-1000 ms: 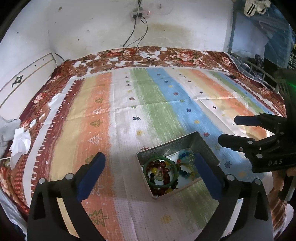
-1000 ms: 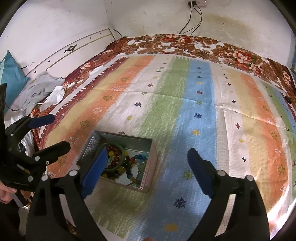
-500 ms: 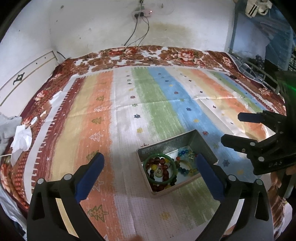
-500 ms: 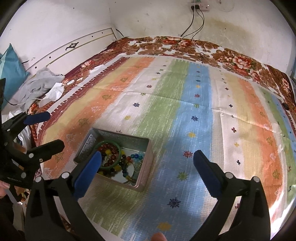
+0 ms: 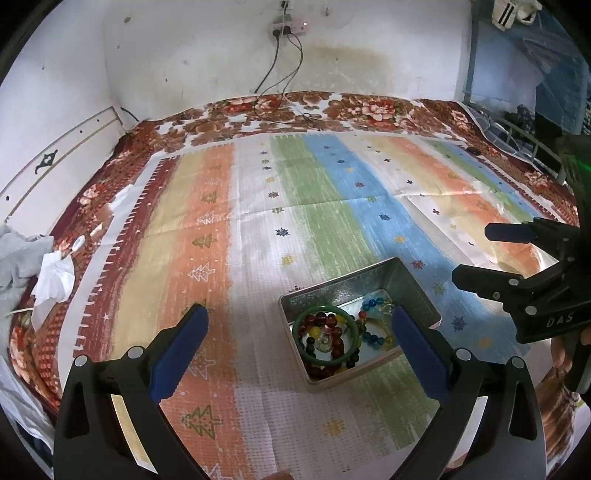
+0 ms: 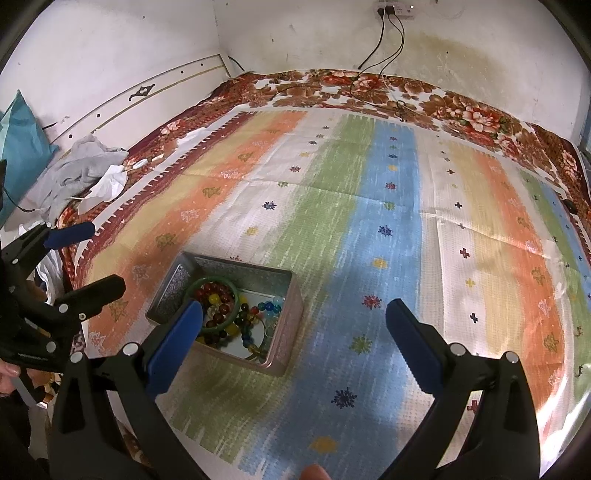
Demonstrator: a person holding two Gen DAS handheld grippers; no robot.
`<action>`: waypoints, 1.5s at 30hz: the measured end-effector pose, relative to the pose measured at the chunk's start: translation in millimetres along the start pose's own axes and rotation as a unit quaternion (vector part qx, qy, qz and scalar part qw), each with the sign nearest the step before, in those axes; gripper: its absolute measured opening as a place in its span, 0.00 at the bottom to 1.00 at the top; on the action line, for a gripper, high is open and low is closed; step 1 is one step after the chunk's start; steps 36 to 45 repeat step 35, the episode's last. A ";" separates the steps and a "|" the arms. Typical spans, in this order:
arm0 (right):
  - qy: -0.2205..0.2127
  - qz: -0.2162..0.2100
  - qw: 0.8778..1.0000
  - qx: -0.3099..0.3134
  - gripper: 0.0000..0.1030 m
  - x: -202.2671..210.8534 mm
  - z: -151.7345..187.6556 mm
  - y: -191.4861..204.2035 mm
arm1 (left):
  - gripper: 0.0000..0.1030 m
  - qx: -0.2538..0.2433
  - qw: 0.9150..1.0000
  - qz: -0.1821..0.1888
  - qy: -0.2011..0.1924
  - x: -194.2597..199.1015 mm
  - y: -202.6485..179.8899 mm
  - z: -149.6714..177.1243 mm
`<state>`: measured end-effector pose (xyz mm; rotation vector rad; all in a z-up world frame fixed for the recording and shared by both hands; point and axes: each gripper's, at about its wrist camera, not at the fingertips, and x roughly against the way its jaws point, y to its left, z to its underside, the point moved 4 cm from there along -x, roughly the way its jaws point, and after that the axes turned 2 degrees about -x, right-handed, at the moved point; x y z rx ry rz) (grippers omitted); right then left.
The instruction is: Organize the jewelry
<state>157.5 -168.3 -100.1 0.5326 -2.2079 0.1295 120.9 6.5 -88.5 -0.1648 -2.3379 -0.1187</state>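
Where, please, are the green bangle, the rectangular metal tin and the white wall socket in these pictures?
green bangle (image 5: pixel 297 329), left wrist view, on its left arc.
rectangular metal tin (image 5: pixel 413 291), left wrist view, on its right inner wall.
white wall socket (image 6: pixel 396 8), right wrist view, on its front face.

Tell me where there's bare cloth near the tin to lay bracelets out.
Bare striped mat lies beyond the metal tin toward the wall, and to its right on the blue and white stripes. The orange stripe left of the tin is free too. Crowded: inside the tin, with the green bangle and beads, and the mat's left edge by the tissues.
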 end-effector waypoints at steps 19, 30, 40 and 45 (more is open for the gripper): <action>0.002 -0.002 1.000 0.000 0.95 0.9 2.7 -1.0 | 0.95 -0.021 1.000 -0.012 -0.011 5.4 -8.5 -1.5; -0.001 -0.003 1.000 -0.006 0.95 3.9 -0.2 -3.0 | 0.93 -0.026 1.000 0.009 -0.014 7.3 -13.9 -2.2; -0.001 -0.003 1.000 -0.008 0.95 4.9 -0.4 -3.1 | 0.93 -0.026 1.000 0.007 -0.015 7.3 -15.4 -1.7; -0.001 -0.003 1.000 -0.008 0.95 4.9 -0.4 -3.1 | 0.93 -0.026 1.000 0.007 -0.015 7.3 -15.4 -1.7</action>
